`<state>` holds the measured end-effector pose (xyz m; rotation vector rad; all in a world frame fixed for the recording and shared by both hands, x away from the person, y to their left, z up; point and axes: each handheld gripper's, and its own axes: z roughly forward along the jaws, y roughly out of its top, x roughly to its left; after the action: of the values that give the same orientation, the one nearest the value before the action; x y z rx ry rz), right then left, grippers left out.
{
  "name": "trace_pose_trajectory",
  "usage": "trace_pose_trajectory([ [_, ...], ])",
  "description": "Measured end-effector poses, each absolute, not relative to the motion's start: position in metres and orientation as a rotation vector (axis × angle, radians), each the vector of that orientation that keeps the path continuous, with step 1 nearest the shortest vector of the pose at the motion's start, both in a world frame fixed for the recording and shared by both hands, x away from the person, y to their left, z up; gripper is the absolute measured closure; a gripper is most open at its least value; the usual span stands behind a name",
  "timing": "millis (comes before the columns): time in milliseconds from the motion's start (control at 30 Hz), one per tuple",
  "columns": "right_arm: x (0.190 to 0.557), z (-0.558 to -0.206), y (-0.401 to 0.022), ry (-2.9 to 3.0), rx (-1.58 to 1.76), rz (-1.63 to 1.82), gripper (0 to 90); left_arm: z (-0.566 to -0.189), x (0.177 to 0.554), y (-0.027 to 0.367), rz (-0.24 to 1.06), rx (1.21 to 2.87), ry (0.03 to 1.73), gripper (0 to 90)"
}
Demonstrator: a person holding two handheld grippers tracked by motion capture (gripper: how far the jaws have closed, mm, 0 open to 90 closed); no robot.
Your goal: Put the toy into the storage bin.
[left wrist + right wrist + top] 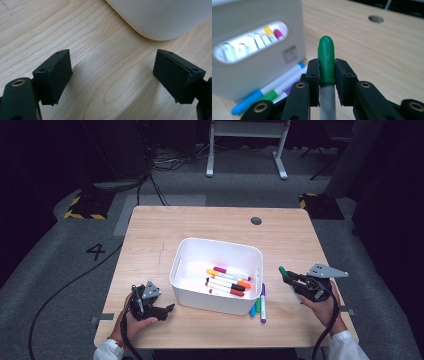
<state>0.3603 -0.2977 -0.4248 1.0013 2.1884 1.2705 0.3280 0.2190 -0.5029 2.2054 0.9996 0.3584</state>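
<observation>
Right gripper (327, 72), lower middle of its own view, jaws clamped on green marker (326, 61) at the cap. Keep level, carry over bin (216, 270) rim, probably clear. Left gripper (112, 75) jaws apart over desk (150, 235).

Between my right gripper's (327, 72) matt black plastic pads sits a marker (326, 62) with a glossy green plastic cap. Beside it, the bin (257, 15) looks smooth white plastic. Under my left gripper (112, 75), the table (105, 65) is pale, matt wood grain.
</observation>
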Motion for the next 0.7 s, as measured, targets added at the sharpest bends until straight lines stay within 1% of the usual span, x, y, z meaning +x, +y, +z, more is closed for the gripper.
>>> trace_pose_trajectory([
  [400,0.354,-0.346,-0.272,2.171,0.808,1.422,74.6,-0.503,0.328,0.219,0.354,2.204,1.001,15.5],
  [700,0.362,-0.304,-0.237,2.210,0.693,1.472,74.6,-0.503,0.328,0.219,0.353,2.205,1.001,15.5],
])
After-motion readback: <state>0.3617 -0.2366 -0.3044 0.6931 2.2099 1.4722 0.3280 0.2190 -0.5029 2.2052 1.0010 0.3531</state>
